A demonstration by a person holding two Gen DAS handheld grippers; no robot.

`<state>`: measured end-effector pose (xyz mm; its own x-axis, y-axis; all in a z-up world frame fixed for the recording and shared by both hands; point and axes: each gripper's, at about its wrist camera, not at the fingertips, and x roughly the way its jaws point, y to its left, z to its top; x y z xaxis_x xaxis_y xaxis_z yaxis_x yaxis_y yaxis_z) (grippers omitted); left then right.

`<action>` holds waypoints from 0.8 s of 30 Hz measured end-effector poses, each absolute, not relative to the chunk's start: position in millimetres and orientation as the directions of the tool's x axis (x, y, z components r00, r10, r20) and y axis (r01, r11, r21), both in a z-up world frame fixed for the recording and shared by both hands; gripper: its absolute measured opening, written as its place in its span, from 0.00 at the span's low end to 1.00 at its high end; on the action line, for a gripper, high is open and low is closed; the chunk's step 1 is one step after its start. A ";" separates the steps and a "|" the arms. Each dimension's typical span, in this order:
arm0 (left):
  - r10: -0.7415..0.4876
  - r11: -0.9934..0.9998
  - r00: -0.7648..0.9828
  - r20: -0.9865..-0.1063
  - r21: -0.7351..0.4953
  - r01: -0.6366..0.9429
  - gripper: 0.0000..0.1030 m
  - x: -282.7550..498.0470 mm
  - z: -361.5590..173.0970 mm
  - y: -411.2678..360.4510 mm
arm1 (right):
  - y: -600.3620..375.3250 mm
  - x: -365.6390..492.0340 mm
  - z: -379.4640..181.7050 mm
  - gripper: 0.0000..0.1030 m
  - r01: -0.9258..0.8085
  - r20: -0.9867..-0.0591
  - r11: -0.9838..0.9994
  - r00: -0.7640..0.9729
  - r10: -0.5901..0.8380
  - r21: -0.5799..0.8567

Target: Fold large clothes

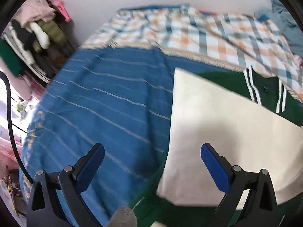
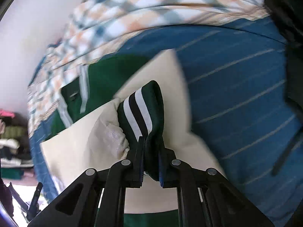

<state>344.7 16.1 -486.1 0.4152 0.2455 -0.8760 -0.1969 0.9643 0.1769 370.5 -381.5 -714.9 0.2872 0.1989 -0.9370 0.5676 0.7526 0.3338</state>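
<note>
A green varsity jacket with cream sleeves lies on a blue striped bed cover. In the left wrist view a cream sleeve [image 1: 227, 132] lies folded across the green body [image 1: 265, 89]. My left gripper [image 1: 151, 157] is open and empty, hovering over the sleeve's left edge and the cover. In the right wrist view my right gripper [image 2: 150, 147] is shut on the green striped cuff [image 2: 144, 111] of the cream sleeve [image 2: 94, 132], held above the green body [image 2: 106, 75].
The blue striped bed cover [image 1: 104, 104] spreads left of the jacket. A checked blanket [image 1: 189, 30] lies at the back by the white wall. A pile of clothes [image 1: 37, 28] is stacked at the far left. A black cable [image 1: 11, 123] hangs at left.
</note>
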 end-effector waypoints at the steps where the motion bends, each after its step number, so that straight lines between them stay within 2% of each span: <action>1: 0.255 0.963 0.391 -0.884 0.194 -0.188 1.00 353.3 -501.3 13.9 | -394.7 360.2 -719.5 0.12 0.590 -0.943 0.739 0.265 0.203 0.325; 4: 0.291 0.956 0.290 -0.912 0.265 -0.125 1.00 373.7 -550.2 8.9 | -412.0 359.9 -753.1 0.22 0.611 -0.941 0.718 0.185 0.282 0.335; 5: 0.291 0.956 0.275 -0.916 0.270 -0.110 1.00 376.6 -560.8 9.3 | -409.6 359.3 -755.1 0.30 0.613 -0.939 0.714 0.183 0.291 0.340; 6: 0.294 0.956 0.270 -0.917 0.275 -0.107 1.00 376.7 -563.3 9.4 | -408.7 358.2 -749.7 0.43 0.615 -0.943 0.716 0.184 0.277 0.330; 8: 0.301 0.954 0.295 -0.907 0.283 -0.102 1.00 369.8 -552.7 9.4 | -402.5 348.3 -729.4 0.53 0.607 -0.958 0.741 0.188 0.217 0.287; 11: 0.314 0.949 0.331 -0.890 0.303 -0.088 1.00 339.1 -524.5 5.6 | -392.4 302.6 -688.7 0.53 0.563 -0.952 0.768 0.208 0.226 0.305; 14: 0.316 0.947 0.339 -0.886 0.315 -0.058 1.00 272.8 -500.8 -0.9 | -341.6 251.4 -682.4 0.53 0.507 -0.920 0.771 0.147 0.364 0.386; 16: 0.343 0.937 0.300 -0.890 0.349 -0.036 1.00 222.2 -497.9 -5.2 | -293.4 221.5 -695.6 0.53 0.477 -0.870 0.749 0.070 0.489 0.459; 18: 0.374 0.925 0.234 -0.898 0.379 -0.026 1.00 176.5 -502.2 -0.8 | -232.2 189.2 -732.9 0.53 0.497 -0.762 0.678 -0.051 0.646 0.541; 20: 0.375 0.927 0.129 -0.918 0.374 -0.034 1.00 136.8 -515.4 7.1 | -198.0 155.2 -765.6 0.53 0.550 -0.690 0.629 -0.125 0.712 0.550; 22: 0.380 0.924 0.066 -0.923 0.376 -0.062 1.00 115.0 -524.1 16.8 | -169.8 139.7 -792.5 0.53 0.572 -0.676 0.627 -0.163 0.718 0.529; 23: 0.369 0.927 0.032 -0.929 0.365 -0.085 1.00 100.8 -528.2 21.7 | -157.4 135.3 -803.0 0.49 0.577 -0.663 0.610 -0.152 0.733 0.542; 24: 0.360 0.929 0.022 -0.933 0.357 -0.096 1.00 95.1 -530.9 23.7 | -149.0 132.1 -805.6 0.22 0.561 -0.651 0.593 -0.122 0.749 0.577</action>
